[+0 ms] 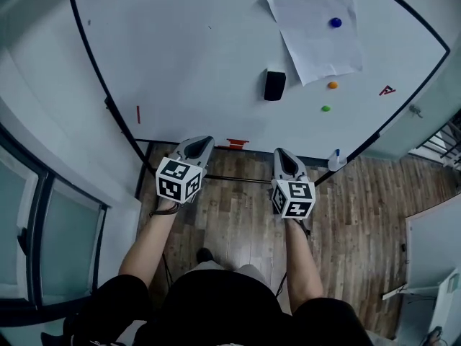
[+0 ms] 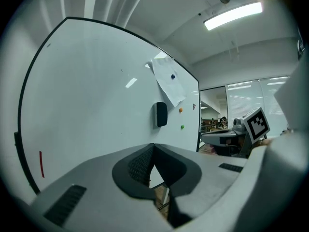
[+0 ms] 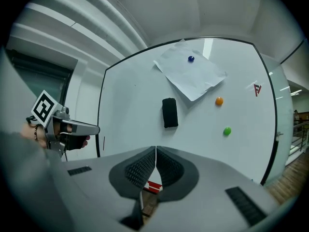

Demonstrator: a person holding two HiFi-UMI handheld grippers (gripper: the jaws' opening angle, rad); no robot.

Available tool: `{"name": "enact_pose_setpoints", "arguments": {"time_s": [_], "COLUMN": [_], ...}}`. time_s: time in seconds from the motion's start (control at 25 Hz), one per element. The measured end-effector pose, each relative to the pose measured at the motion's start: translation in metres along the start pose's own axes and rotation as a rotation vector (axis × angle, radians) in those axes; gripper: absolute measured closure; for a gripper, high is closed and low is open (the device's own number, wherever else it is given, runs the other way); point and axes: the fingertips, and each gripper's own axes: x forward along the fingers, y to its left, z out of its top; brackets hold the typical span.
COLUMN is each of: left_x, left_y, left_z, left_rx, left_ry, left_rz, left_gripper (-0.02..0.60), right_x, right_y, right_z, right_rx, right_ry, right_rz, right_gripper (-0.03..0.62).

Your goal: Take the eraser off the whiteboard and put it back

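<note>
Both grippers are held out side by side in front of the person, well short of the whiteboard (image 1: pixel 180 49). The left gripper (image 2: pixel 153 147) has its jaws pressed together with nothing between them. The right gripper (image 3: pixel 155 150) is likewise closed and empty.

Just past and below the right gripper's tips, a small red object (image 3: pixel 153 185) lies along the board's lower edge. It is possibly a marker, though it is too small to be sure.

Farther ahead, the black eraser (image 3: pixel 169 112) sits upright on the board face. It is above the right gripper's tips and slightly to their right, and off to the right of the left gripper. Beyond it, up and to the right, a sheet of paper (image 3: pixel 190 76) is pinned by a blue magnet (image 3: pixel 191 59). An orange magnet (image 3: pixel 219 101) and a green magnet (image 3: pixel 227 130) sit further to the right.

The main risk is the closed jaws. If the right gripper arrives without opening, its tips would shove the eraser along the board or knock it off to the floor. A grip on a corner alone could let it twist out. A wide approach might catch the paper's lower corner, which hangs near the eraser. On the return, releasing before the eraser lies flat on the board would probably drop it.

As for writing, a red mark like a letter A (image 3: pixel 257 89) is on the board, far right of the right gripper. The paper looks blank and the eraser shows no label.
</note>
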Motion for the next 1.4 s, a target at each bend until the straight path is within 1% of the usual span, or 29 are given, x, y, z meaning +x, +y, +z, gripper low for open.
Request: {"name": "enact_pose_setpoints", "arguments": {"time_s": [0.2, 0.48, 0.68, 0.84, 1.16, 1.2, 1.24, 1.28, 1.4], "left_x": [0.017, 0.033, 0.041, 0.046, 0.056, 0.057, 0.059, 0.06, 0.065], "left_y": [-0.001, -0.004, -0.005, -0.008, -0.01, -0.008, -0.007, -0.005, 0.0], "left_z": [-0.003, 0.002, 0.003, 0.002, 0.009, 0.011, 0.013, 0.014, 0.017], "left_rx": [0.006, 0.021, 0.039, 0.047, 0.06, 0.063, 0.068, 0.074, 0.082], "left_ry": [0.007, 0.013, 0.027, 0.035, 0.029, 0.026, 0.026, 0.027, 0.029], "left_rz": [-0.037, -0.052, -0.051, -0.047, -0.041, -0.038, -0.036, -0.035, -0.03], "left_gripper": [0.566, 0.566, 0.566, 0.566, 0.566, 0.566, 0.566, 0.566, 0.566], "right_x": [0.008, 0.018, 0.025, 0.031, 0.046, 0.05, 0.055, 0.059, 0.074], "right_y": [-0.009, -0.019, -0.026, -0.033, -0.042, -0.042, -0.041, -0.041, -0.042], "right_z": [-0.002, 0.0, -0.002, -0.001, 0.018, 0.022, 0.026, 0.03, 0.044], "right_rx": [0.013, 0.035, 0.044, 0.055, 0.056, 0.056, 0.057, 0.058, 0.034], "right_ry": [0.0, -0.005, -0.007, -0.012, -0.05, -0.054, -0.058, -0.063, -0.069], "right_rz": [-0.027, -0.032, -0.026, -0.039, -0.04, -0.029, -0.015, -0.004, -0.014], "right_gripper": [0.569, 0.569, 0.569, 0.569, 0.561, 0.523, 0.431, 0.376, 0.345]}}
